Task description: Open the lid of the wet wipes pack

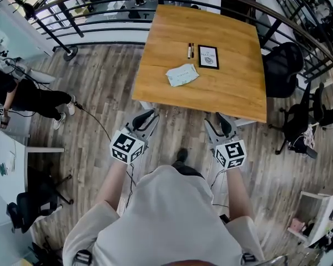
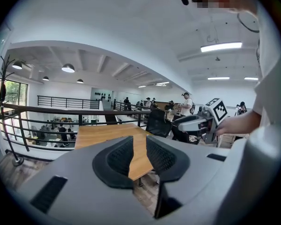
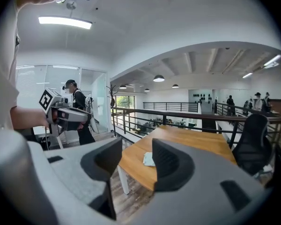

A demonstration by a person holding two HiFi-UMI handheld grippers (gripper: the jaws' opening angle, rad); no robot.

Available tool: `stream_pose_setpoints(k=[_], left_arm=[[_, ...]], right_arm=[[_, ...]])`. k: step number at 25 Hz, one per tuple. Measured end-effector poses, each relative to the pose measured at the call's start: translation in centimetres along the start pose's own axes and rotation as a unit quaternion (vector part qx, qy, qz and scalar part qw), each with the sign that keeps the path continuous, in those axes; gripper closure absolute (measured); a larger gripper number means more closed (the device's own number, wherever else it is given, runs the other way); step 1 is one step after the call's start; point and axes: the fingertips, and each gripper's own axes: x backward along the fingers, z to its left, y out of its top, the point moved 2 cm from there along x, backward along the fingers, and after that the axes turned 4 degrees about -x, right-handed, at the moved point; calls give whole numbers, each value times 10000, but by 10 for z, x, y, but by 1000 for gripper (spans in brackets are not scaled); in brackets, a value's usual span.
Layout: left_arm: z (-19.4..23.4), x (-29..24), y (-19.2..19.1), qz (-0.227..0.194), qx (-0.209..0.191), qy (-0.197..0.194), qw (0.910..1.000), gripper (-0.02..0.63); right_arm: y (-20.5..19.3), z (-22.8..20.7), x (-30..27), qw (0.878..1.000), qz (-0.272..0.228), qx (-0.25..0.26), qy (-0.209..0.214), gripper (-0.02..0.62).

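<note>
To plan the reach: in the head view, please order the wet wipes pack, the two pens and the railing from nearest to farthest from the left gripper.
1. Wet wipes pack, middle of the table, nearest the left gripper.
2. Two pens, behind it.
3. Railing, beyond the table's far edge.

Bright, even light from ceiling strip lights [image 3: 64, 22] and windows; strong fisheye warping, dark vignetted corners.
</note>
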Motion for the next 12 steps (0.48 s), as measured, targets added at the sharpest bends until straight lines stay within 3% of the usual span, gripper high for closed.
stream_pose_setpoints(k=[12], left_arm=[[2,-94,16,155,-53,194,9997,525]], right_arm=[[7,-87,-47,9990,58,28,444,410]])
